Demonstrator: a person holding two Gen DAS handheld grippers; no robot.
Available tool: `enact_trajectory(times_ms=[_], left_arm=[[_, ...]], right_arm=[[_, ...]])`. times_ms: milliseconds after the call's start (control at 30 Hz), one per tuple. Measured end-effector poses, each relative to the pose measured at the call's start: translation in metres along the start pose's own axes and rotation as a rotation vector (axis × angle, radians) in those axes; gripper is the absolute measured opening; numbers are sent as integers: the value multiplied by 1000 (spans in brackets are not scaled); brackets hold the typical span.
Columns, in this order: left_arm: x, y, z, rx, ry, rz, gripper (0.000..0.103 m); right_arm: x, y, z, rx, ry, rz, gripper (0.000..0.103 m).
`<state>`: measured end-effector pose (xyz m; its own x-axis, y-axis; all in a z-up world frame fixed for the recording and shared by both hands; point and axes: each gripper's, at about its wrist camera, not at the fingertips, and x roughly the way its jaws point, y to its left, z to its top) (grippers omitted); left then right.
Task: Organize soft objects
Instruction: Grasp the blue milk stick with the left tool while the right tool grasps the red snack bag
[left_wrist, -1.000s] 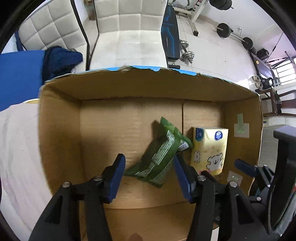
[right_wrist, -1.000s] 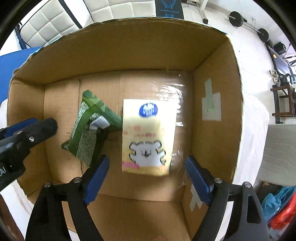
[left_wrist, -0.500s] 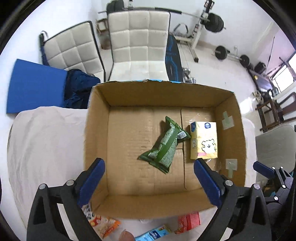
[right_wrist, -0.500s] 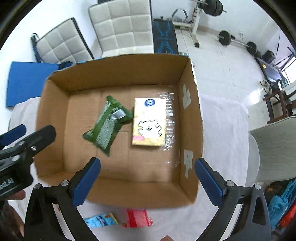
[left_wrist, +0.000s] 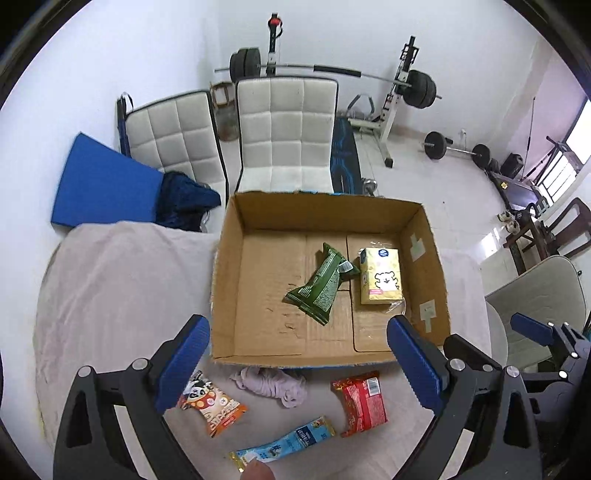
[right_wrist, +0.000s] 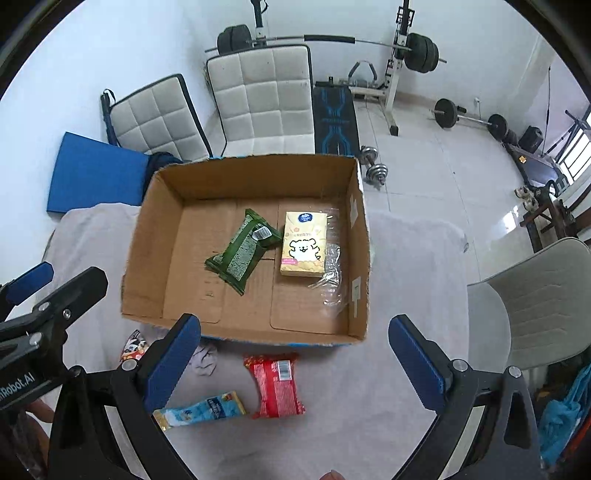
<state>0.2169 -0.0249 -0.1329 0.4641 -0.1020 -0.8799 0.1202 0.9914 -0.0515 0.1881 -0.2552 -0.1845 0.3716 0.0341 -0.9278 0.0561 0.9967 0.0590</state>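
Crinkly green pouch (left_wrist: 322, 282) in corrugated cardboard box (left_wrist: 225, 295); glossy tissue pack (left_wrist: 380, 275) beside.

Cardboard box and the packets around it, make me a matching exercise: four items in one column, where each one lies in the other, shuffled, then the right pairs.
Items:
1. green packet
2. yellow tissue pack
3. red packet
4. light blue packet

Places:
A. on the cloth, left of the red one
B. in the cardboard box, right side
C. on the cloth, just before the box
D. in the box, near the middle

Pairs: 1-D, 2-B, 3-C, 4-A
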Motion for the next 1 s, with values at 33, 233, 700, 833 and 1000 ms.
enact_trajectory(times_ms=[33, 233, 700, 833, 1000], left_arm=[[-5, -1, -2, 2, -5, -3, 98], [-24, -3, -9, 9, -23, -12, 98], [112, 25, -153, 191, 444, 77, 98], [165, 18, -190, 266, 566, 77, 89], [209, -2, -219, 394, 681, 73, 51]], right_arm=[[-7, 0, -3, 1, -3, 10, 103], [-27, -2, -17, 12, -8, 36, 103], [122, -19, -124, 35, 416, 111, 103], [155, -20, -141, 49, 481, 105, 102], [173, -15, -144, 44, 506, 88, 102]])
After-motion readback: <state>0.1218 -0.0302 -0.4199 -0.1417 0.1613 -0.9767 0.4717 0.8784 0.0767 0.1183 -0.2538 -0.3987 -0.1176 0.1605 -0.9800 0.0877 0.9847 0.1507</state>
